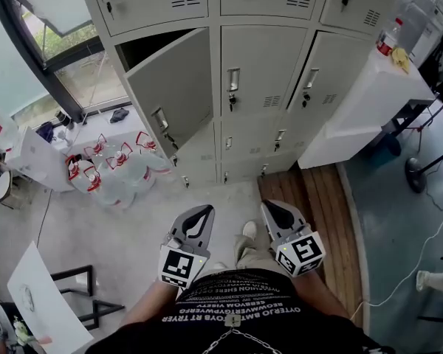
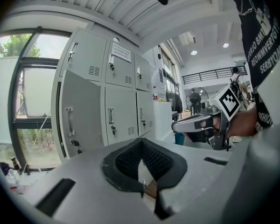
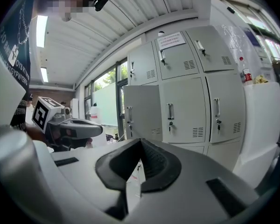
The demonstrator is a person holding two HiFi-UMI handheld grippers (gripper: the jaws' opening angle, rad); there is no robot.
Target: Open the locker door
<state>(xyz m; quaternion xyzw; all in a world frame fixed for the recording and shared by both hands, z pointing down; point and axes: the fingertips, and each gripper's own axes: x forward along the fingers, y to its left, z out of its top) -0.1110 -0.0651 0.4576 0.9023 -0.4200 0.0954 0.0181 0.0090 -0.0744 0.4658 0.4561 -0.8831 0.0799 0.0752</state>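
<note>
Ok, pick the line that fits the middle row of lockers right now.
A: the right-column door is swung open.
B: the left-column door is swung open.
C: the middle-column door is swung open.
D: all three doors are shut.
B: the left-column locker door angles out from the frame and the dark compartment shows behind it, while the middle door and right door sit flush.

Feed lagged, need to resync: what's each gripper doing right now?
Left gripper: jaws closed, holding nothing.
Right gripper: jaws closed, holding nothing.
</note>
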